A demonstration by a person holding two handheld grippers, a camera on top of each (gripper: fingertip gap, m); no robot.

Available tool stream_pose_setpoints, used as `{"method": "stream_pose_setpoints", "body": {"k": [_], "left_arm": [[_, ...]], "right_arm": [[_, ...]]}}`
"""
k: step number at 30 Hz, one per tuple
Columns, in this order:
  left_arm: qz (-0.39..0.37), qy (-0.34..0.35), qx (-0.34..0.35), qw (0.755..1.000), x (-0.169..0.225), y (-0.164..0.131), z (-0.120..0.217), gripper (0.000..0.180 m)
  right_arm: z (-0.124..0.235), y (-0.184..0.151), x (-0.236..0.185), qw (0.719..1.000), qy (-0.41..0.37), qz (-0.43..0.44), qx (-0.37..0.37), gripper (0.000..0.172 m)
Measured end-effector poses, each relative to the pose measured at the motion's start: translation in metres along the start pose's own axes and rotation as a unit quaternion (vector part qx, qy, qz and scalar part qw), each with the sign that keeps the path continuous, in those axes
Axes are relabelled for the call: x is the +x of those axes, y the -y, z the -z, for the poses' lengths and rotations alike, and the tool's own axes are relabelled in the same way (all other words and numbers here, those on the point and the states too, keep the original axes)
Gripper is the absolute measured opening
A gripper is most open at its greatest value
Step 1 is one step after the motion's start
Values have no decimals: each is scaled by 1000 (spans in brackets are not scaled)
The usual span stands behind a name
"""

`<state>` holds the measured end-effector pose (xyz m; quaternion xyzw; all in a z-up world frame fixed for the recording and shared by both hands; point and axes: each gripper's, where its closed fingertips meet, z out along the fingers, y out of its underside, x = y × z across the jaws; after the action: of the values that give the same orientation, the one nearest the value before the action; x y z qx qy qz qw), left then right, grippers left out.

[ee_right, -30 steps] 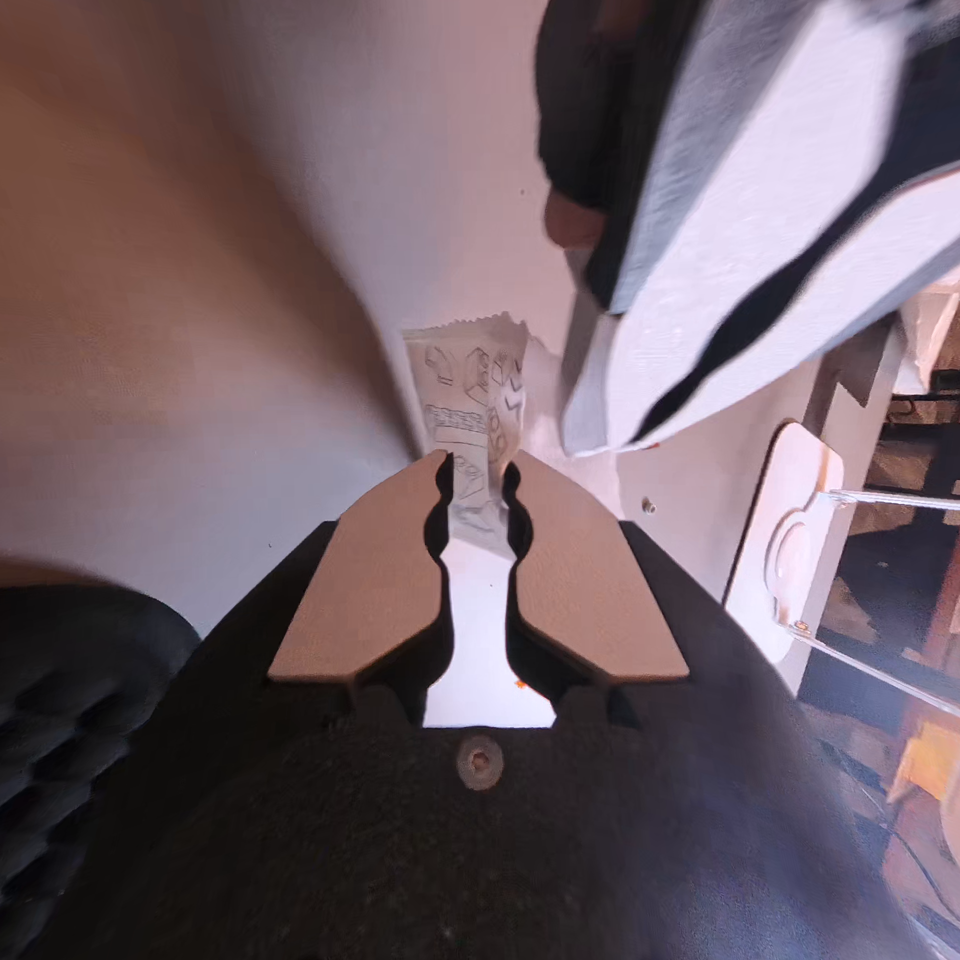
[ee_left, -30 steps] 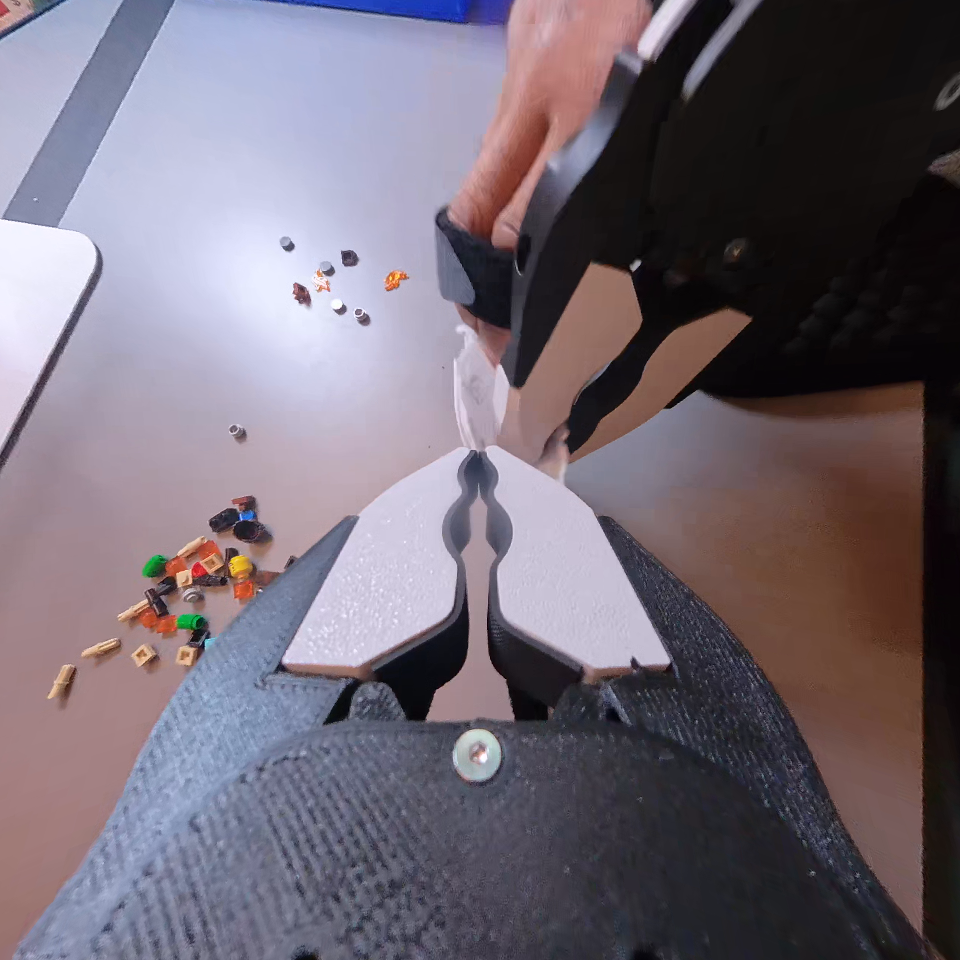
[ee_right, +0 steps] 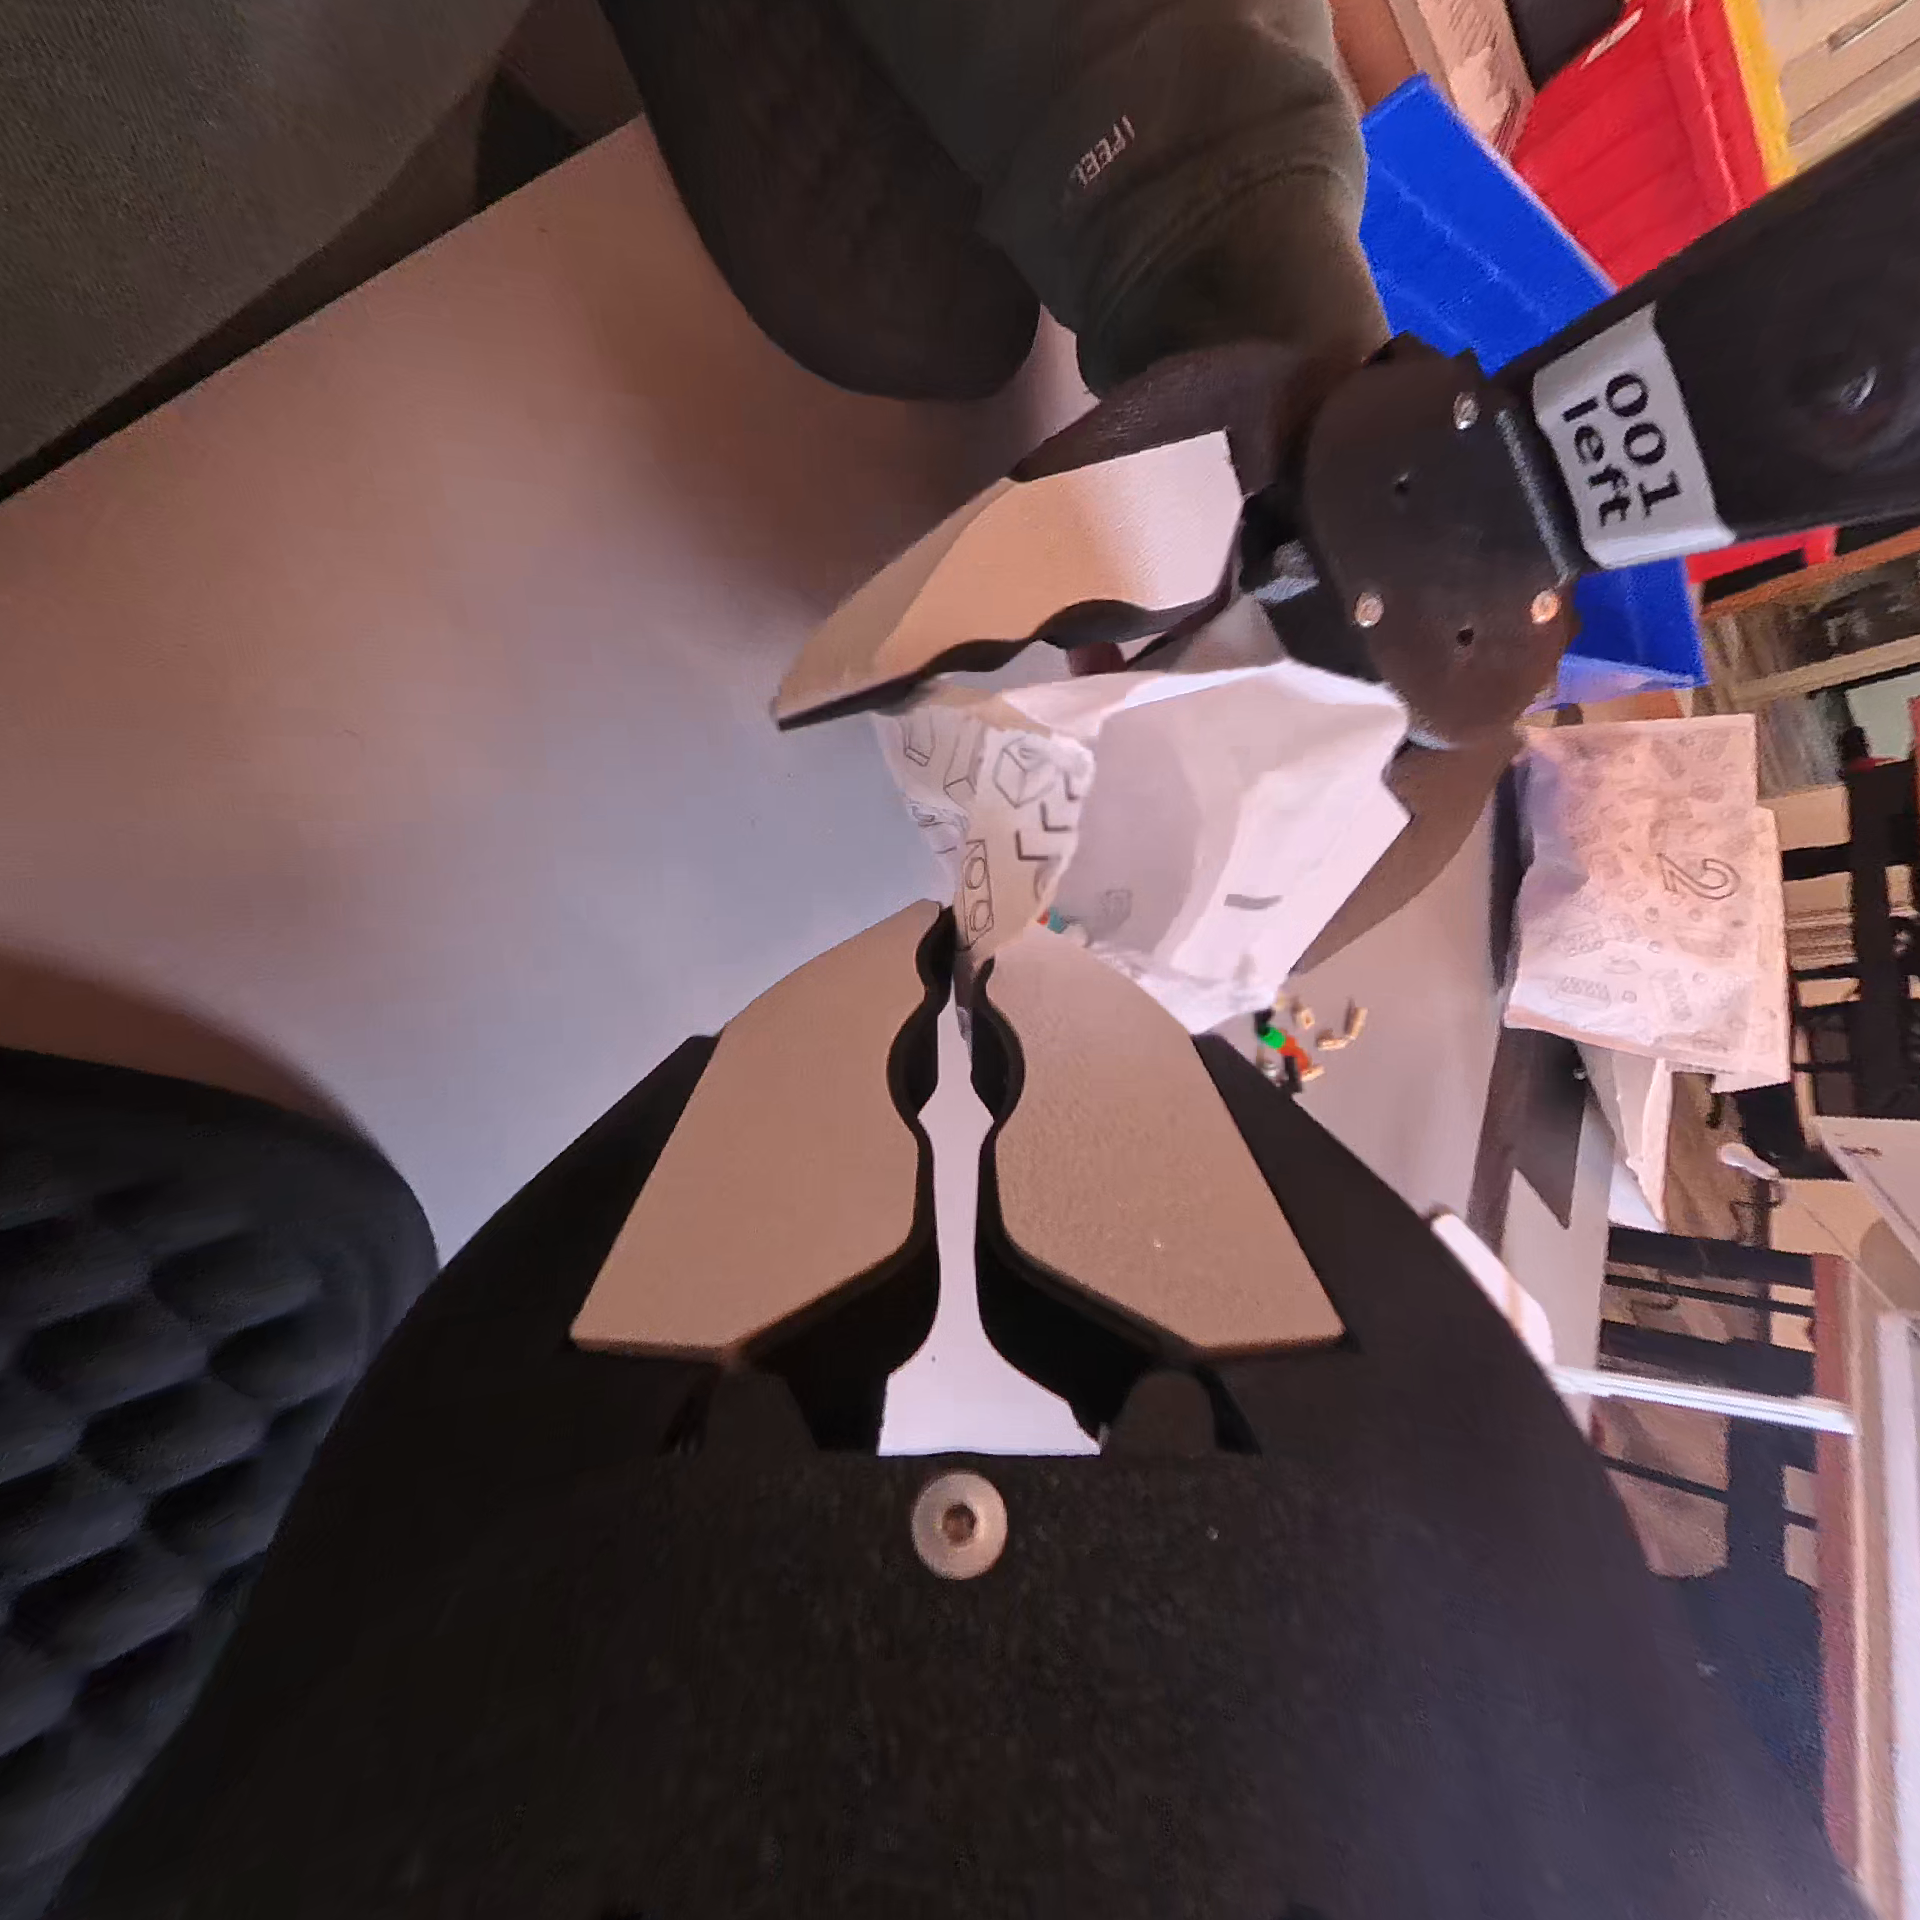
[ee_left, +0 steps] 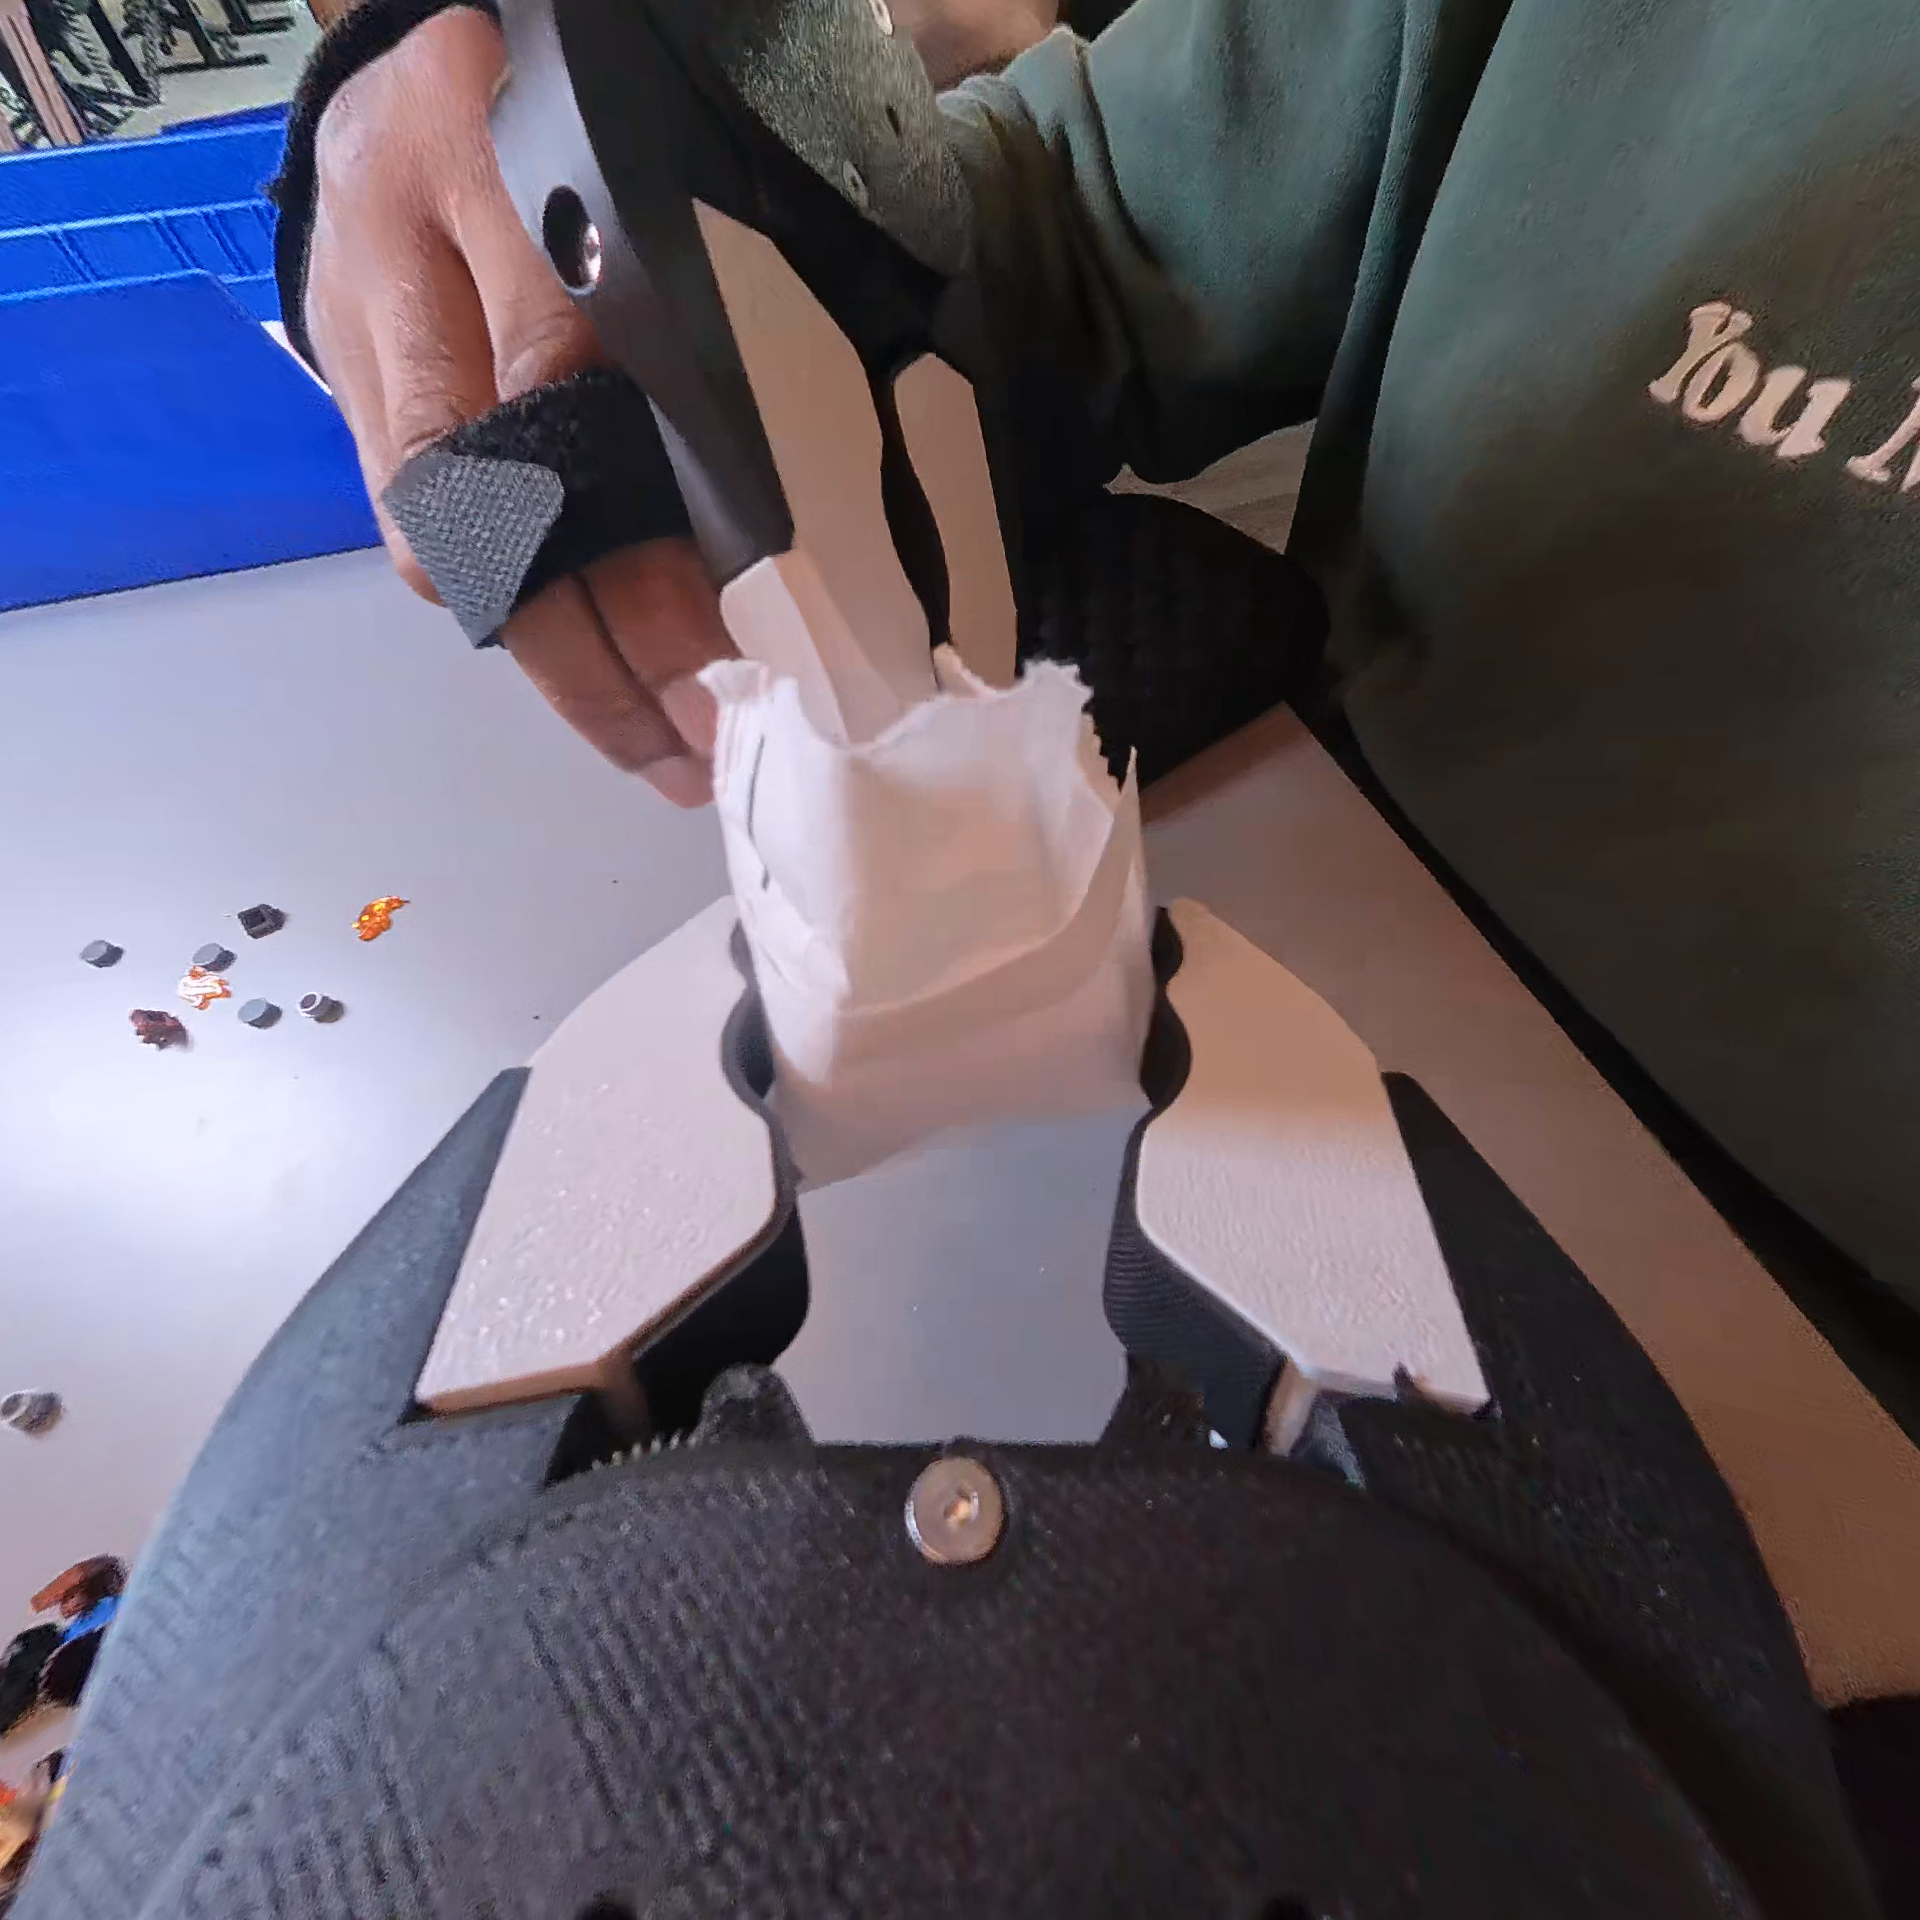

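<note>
Left gripper [ee_left: 951, 997]: we are seeing its jaws spread wide around the lower part of a white paper bag [ee_left: 935, 894]. The bag is lying against the left finger [ee_left: 644, 1143], while a sliver of space is showing beside the right one, so we are not calling it clamped.

Right gripper [ee_right: 961, 961]: we are seeing its fingertips pressed together on the printed edge of the bag [ee_right: 1195, 821], pinching the paper. In the left wrist view it is coming down from above into the torn open top.

Bag: it is hanging above the grey table [ee_left: 312, 790], between the two tools, near the table's edge.

Hand [ee_left: 457, 343]: we are watching it gripping the right tool, a black strap crossing one finger.

Surroundings: small coloured bricks [ee_left: 239, 982] are lying scattered on the table; a blue bin [ee_left: 135, 416] is standing behind them.
</note>
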<state>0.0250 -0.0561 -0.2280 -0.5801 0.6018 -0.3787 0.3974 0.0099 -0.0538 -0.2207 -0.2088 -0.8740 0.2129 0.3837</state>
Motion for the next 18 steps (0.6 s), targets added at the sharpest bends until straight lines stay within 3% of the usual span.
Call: {"method": "stream_pose_setpoints", "body": {"k": [2, 5, 11, 18], "left_arm": [[-14, 9, -8, 1000, -1, -2, 0, 63], [-38, 38, -39, 998, -6, -7, -5, 66], [-74, 85, -72, 991, -17, -17, -1, 52], [-76, 109, -94, 987, -24, -26, -3, 66]], "right_arm": [[2, -3, -3, 1000, 17, -12, -13, 0], [3, -12, -10, 998, 44, -34, -41, 0], [1, -25, -6, 996, 27, -43, -76, 0], [-1, -32, -6, 995, 20, -25, -92, 0]]}}
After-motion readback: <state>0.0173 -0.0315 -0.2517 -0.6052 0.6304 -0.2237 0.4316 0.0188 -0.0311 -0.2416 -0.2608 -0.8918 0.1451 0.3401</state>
